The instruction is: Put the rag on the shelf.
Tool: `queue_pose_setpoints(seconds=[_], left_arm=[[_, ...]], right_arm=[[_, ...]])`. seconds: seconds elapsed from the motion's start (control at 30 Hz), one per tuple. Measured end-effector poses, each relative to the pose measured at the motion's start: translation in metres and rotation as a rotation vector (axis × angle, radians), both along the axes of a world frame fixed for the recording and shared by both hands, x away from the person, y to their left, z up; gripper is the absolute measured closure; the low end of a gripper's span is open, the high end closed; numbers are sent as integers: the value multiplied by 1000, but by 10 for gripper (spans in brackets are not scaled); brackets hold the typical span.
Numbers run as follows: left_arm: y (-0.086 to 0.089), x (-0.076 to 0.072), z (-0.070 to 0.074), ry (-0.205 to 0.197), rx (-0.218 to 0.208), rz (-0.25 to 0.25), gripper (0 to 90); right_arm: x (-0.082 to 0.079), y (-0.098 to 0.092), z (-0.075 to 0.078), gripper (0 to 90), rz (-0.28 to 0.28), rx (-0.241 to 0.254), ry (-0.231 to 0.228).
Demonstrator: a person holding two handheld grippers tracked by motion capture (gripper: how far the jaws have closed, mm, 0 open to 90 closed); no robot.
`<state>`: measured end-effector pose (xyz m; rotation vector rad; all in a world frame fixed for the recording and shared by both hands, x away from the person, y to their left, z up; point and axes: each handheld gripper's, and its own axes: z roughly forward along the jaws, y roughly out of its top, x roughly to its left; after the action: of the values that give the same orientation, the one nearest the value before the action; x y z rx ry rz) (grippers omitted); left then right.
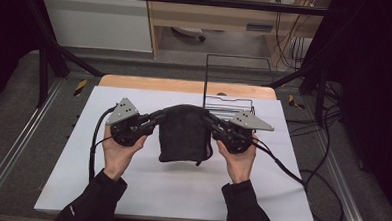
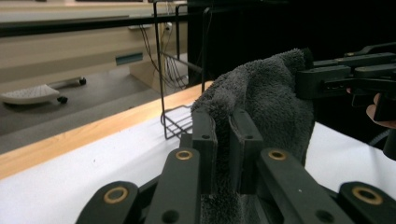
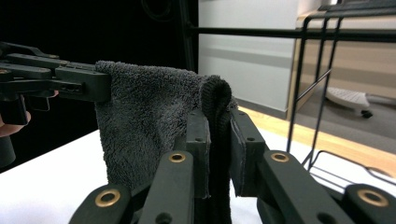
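A dark grey towel (image 1: 183, 135) hangs folded above the white mat (image 1: 130, 187), held up by its two top corners. My left gripper (image 1: 159, 116) is shut on the towel's left top corner, and my right gripper (image 1: 207, 119) is shut on the right top corner. In the left gripper view the towel (image 2: 266, 102) is pinched between the jaws, with the left gripper (image 2: 223, 122) closed on its edge; the other gripper (image 2: 336, 77) grips the far corner. The right gripper view shows the towel (image 3: 149, 116) clamped in the right gripper (image 3: 217, 122), its hem folded over the jaws.
A black wire rack (image 1: 229, 99) stands at the mat's back right, just behind the towel and the right gripper. The wooden table edge (image 1: 185, 85) runs along the back. Cables (image 1: 311, 185) trail off to the right. Bare mat lies in front and to the left.
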<state>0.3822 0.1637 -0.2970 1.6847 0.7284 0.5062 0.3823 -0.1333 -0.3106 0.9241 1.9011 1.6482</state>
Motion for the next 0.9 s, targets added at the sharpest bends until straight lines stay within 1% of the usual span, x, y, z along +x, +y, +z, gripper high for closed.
queue_pose_setpoints(seconds=[0.07,0.37,0.5,0.67,0.8,0.9], left_arm=[[-3,1,2,-7,-14,-1,820],[-22,4,13,-59,-45,-1,820],[-32,7,19,-78,-61,-12,820],[-44,10,26,-102,-85,-25,820],[-54,13,34,-117,-85,-35,820],[-62,15,40,-128,-94,-40,820]], right_arm=[[-1,-3,3,800,-10,5,-11],[-8,-18,17,800,-51,12,-65],[-11,-26,24,799,-75,10,-94],[-14,-37,33,800,-106,25,-129],[-16,-46,39,800,-133,36,-152],[-16,-52,45,800,-151,43,-168]])
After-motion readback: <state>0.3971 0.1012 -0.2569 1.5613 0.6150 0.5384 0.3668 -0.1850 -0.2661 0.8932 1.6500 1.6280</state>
